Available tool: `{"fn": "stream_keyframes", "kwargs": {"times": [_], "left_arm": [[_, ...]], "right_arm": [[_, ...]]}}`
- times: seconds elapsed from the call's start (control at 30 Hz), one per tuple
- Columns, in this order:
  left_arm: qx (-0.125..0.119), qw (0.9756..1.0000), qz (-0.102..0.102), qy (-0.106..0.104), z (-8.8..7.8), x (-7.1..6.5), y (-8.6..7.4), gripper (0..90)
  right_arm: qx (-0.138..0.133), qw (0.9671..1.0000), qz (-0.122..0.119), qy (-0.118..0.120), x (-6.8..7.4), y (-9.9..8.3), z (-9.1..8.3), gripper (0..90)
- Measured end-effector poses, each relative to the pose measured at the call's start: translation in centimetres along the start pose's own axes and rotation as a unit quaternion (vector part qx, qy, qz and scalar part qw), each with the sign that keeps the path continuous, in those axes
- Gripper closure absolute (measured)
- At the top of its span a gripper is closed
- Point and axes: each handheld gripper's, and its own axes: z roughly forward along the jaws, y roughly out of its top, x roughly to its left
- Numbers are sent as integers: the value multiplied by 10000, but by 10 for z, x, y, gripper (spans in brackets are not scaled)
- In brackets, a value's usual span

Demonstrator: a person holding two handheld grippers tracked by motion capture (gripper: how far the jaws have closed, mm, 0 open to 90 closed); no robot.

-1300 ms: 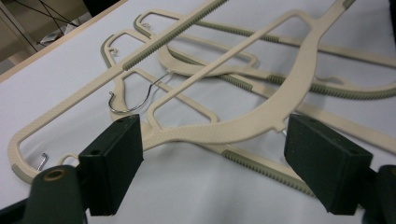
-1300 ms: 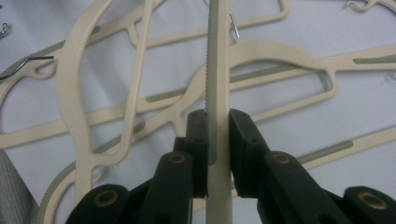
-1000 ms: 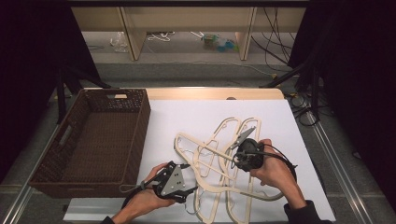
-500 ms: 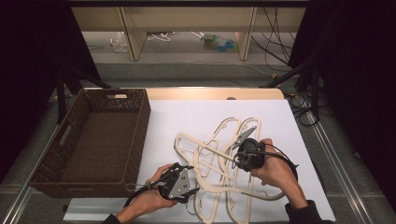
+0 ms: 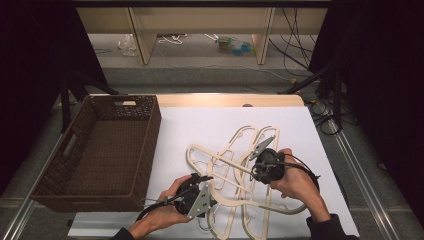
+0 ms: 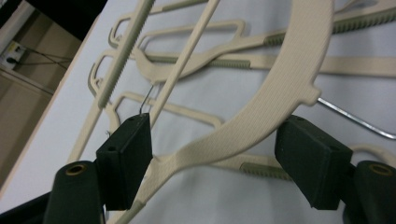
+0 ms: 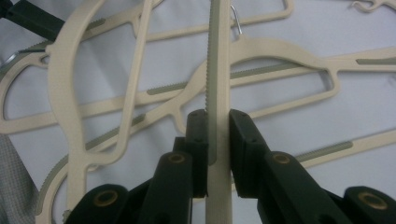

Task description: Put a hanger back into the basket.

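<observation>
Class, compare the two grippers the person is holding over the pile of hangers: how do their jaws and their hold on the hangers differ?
The right gripper has its jaws shut tight on a straight hanger bar; the left gripper has jaws spread wide. The curved hanger arm passes between the left jaws unclamped, touching at most one pad. Both have black jaws and work the same beige hanger pile.

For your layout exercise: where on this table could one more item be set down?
Free: inside the brown woven basket; the white sheet between the basket and the tangled cream plastic hangers; its far right corner. Crowded: the near middle, with hangers and both hands.
</observation>
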Motion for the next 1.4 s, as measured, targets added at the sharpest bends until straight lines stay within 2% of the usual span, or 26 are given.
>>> {"fn": "stream_keyframes", "kwargs": {"times": [0.03, 0.07, 0.17, 0.27, 0.37, 0.4, 0.5, 0.53, 0.6, 0.63, 0.67, 0.7, 0.77, 0.83, 0.87, 0.97, 1.0, 1.03, 1.07, 1.1, 1.13, 1.17, 1.27, 1.3, 1.33, 1.4], "left_arm": [[-32, 10000, -2, -44, 0, -1, 1, 278], [-53, 9999, 92, -51, -1, -1, 3, 278], [-159, 9997, 203, -18, -3, -1, 5, 284], [-195, 9994, 248, -145, -4, -1, 6, 301], [-286, 9985, 370, -293, -4, -4, 7, 378], [-244, 9978, 527, -328, -5, -4, 8, 413], [-275, 9963, 600, -551, -5, -5, 10, 532], [-269, 9953, 738, -572, -6, -5, 10, 566], [-368, 9949, 715, -603, -6, -4, 10, 646], [-409, 9947, 703, -636, -6, -4, 10, 657], [-379, 9937, 846, -637, -7, -3, 11, 663], [-372, 9929, 884, -698, -7, -3, 11, 672], [-462, 9926, 878, -700, -7, -4, 13, 690], [-468, 9913, 986, -736, -8, -2, 15, 702], [-548, 9912, 952, -739, -8, -2, 15, 714], [-614, 9894, 1046, -803, -10, 1, 18, 728], [-710, 9886, 1065, -799, -11, 2, 22, 745], [-710, 9886, 1065, -799, -11, 2, 22, 760], [-741, 9882, 1087, -786, -11, 4, 24, 784], [-731, 9873, 1129, -851, -12, 6, 25, 784], [-771, 9873, 1142, -786, -12, 6, 26, 805], [-785, 9877, 1154, -706, -13, 8, 28, 805], [-795, 9875, 1192, -661, -14, 17, 32, 819], [-783, 9872, 1203, -692, -14, 18, 33, 823], [-785, 9889, 1104, -615, -13, 22, 38, 830], [-754, 9891, 1088, -643, -13, 25, 41, 834]], "right_arm": [[-2, 10000, 2, 45, -1, -1, 1, 795], [-16, 10000, 12, 75, -2, -2, 2, 795], [-14, 9999, 18, 171, -4, -4, 7, 794], [7, 9997, 11, 253, -6, -6, 12, 793], [14, 9994, -1, 342, -6, -7, 14, 793], [7, 9994, -48, 341, -7, -8, 14, 794], [24, 9990, -23, 436, -9, -10, 17, 794], [31, 9990, 2, 438, -9, -11, 18, 794], [55, 9988, 54, 494, -13, -14, 21, 793], [56, 9987, 71, 504, -13, -15, 22, 793], [56, 9986, 72, 527, -14, -15, 23, 793], [65, 9985, 64, 548, -14, -16, 24, 793], [73, 9983, 78, 579, -16, -17, 25, 793], [84, 9980, 83, 626, -17, -19, 27, 792], [78, 9973, 129, 716, -19, -22, 30, 791], [108, 9966, 138, 806, -20, -23, 32, 789], [192, 9963, 127, 831, -20, -24, 35, 751], [192, 9963, 127, 831, -20, -24, 35, 751], [172, 9952, 260, 923, -20, -25, 37, 713], [172, 9952, 260, 923, -20, -25, 37, 713], [193, 9955, 241, 895, -20, -25, 36, 663], [193, 9955, 241, 895, -20, -25, 36, 663], [25, 9967, 409, 699, -21, -24, 24, 598], [-114, 9974, 457, 550, -22, -23, 15, 567], [-385, 9968, 622, 314, -25, -23, 0, 539], [-494, 9962, 673, 241, -26, -23, -7, 514]]}}
